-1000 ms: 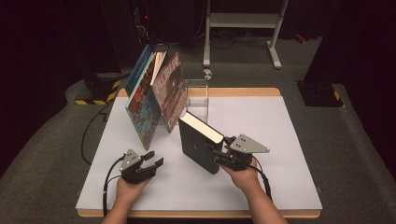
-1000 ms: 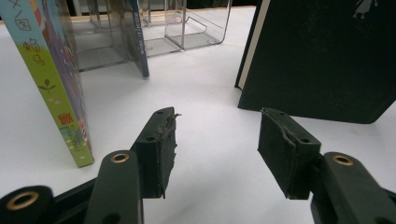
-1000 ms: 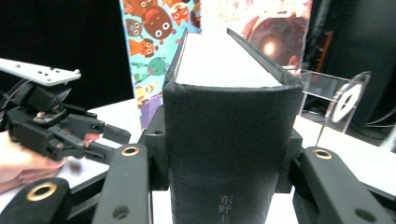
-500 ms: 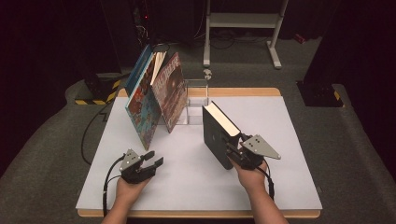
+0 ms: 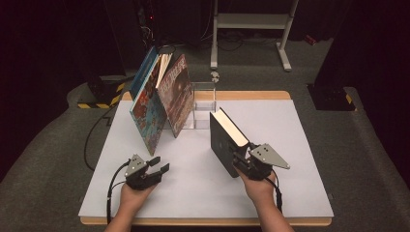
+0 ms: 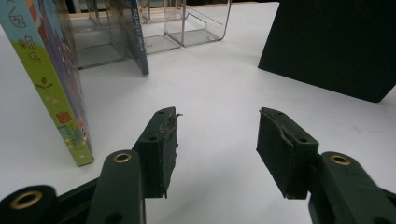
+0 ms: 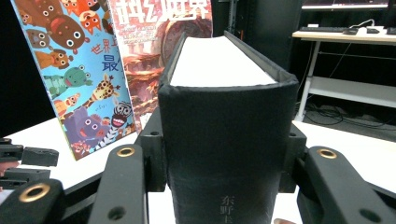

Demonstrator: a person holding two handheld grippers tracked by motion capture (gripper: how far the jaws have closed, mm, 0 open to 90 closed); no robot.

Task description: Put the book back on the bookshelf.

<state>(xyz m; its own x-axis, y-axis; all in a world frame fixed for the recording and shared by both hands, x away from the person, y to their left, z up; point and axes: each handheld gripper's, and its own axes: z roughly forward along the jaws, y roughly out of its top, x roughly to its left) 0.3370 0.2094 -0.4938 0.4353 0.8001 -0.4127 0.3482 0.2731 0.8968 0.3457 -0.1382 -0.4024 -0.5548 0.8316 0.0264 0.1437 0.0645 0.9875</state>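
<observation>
A thick black hardcover book (image 5: 223, 142) stands upright on the white table top (image 5: 290, 145), cream page edge up. My right gripper (image 5: 238, 159) is shut on its near spine end; in the right gripper view both pads press the black book (image 7: 224, 154). Its jaws have just eased slightly wider with the book still between them. My left gripper (image 5: 158, 166) rests low at the front left, open with nothing between its fingers (image 6: 161, 149). The black book (image 6: 336, 46) lies ahead of it to the right.
A cartoon-animal book (image 5: 147, 116) and a reddish book (image 5: 176, 96) lean leftward at a clear acrylic stand (image 5: 203, 104) at the table's back. Bare table lies between the grippers. A white metal frame (image 5: 251, 24) stands on the floor behind.
The right gripper has tipped the black book from a lean to upright and carried it slightly right. The left gripper has not moved.
</observation>
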